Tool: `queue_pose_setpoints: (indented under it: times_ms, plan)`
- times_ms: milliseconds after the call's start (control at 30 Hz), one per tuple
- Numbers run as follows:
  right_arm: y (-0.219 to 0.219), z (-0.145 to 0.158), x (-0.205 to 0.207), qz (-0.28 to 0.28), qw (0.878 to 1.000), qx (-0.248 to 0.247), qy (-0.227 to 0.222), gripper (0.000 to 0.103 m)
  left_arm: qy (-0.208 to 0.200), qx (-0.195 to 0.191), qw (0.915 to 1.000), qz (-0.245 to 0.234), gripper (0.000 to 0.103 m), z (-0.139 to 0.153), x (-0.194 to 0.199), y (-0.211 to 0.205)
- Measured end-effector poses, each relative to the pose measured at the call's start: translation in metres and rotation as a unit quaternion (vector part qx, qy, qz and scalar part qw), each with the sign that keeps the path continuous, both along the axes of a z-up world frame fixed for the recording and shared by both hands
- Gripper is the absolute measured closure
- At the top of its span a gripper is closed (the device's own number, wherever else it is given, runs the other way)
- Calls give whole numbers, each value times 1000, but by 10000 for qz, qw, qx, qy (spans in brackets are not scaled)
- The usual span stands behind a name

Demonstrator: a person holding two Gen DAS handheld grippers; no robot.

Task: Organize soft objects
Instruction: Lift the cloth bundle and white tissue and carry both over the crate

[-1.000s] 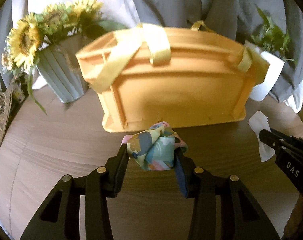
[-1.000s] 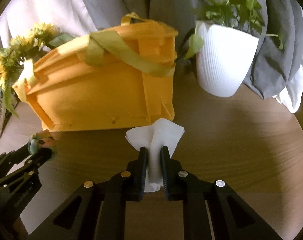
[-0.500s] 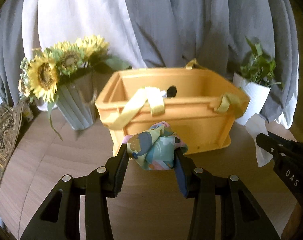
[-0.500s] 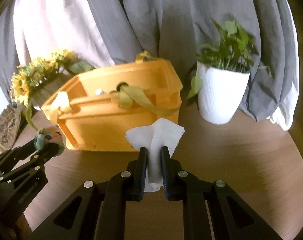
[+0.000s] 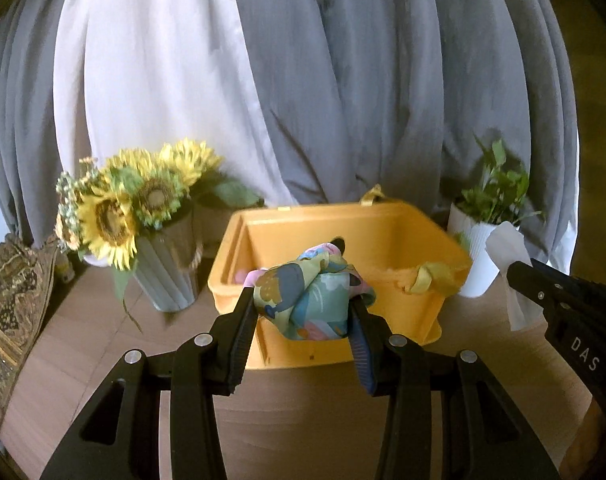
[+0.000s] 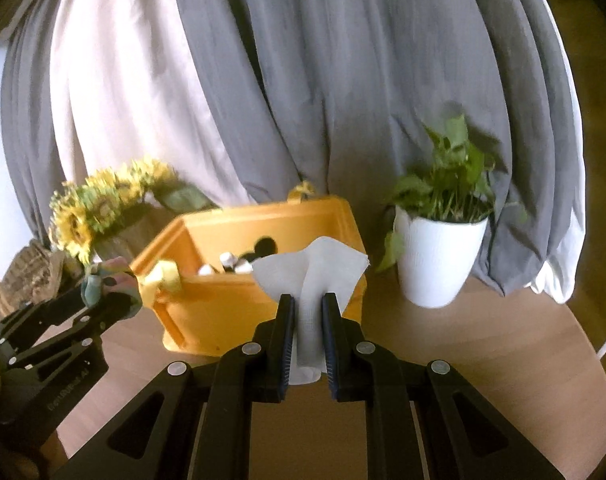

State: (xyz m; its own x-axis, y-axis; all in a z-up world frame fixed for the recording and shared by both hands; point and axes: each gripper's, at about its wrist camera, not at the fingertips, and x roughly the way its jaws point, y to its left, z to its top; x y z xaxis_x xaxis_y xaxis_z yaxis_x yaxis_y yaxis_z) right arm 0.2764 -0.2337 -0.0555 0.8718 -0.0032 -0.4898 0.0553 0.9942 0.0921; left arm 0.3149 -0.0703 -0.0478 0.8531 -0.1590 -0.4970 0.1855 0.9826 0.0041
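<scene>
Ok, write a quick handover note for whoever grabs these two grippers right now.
Left gripper: shut on the patterned scarf, held up in front of the orange bin.
Right gripper: shut on the white tissue, also held near the bin.
The bin stands on the wooden table between the sunflower vase and the white plant pot. A few small items already lie inside it; they are too small to identify.
Done: both soft things picked up.
Left: probably drop scarf and tissue into the bin.

left hand-held gripper (image 5: 305,312) gripping scarf (image 5: 309,298), orange bin (image 5: 383,320)
</scene>
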Motion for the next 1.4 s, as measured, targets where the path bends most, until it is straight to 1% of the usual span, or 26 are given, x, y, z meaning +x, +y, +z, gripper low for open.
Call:
queue_pose_setpoints:
  times_ms: [300, 367, 500, 800, 933, 1100, 1300, 1400]
  plan:
    - [7, 29, -5, 118, 9985, 14, -544, 88, -430, -45, 9991, 17, 60, 29, -3, 5]
    - [8, 34, -4, 140, 9979, 15, -625, 88, -510, 31, 9987, 18, 60, 35, -3, 5]
    - [8, 45, -1, 163, 9966, 55, -810, 88, -682, 35, 9977, 37, 60, 46, -2, 5]
    - [11, 63, 10, 178, 9931, -8, -1160, 88, -972, 51, 9952, 44, 60, 65, 10, 2]
    - [10, 68, 19, 172, 9924, -36, -1219, 88, -1055, 57, 9944, 74, 60, 70, 22, 1]
    - [10, 71, 38, 109, 9927, -71, -1201, 88, -1002, 69, 9949, 62, 60, 70, 42, 1]
    - [9, 67, 64, 92, 9946, -93, -1030, 88, -724, 17, 9974, 8, 60, 59, 74, -1]
    - [8, 60, 79, 100, 9961, -61, -877, 88, -573, 34, 9984, 0, 60, 52, 87, -3]
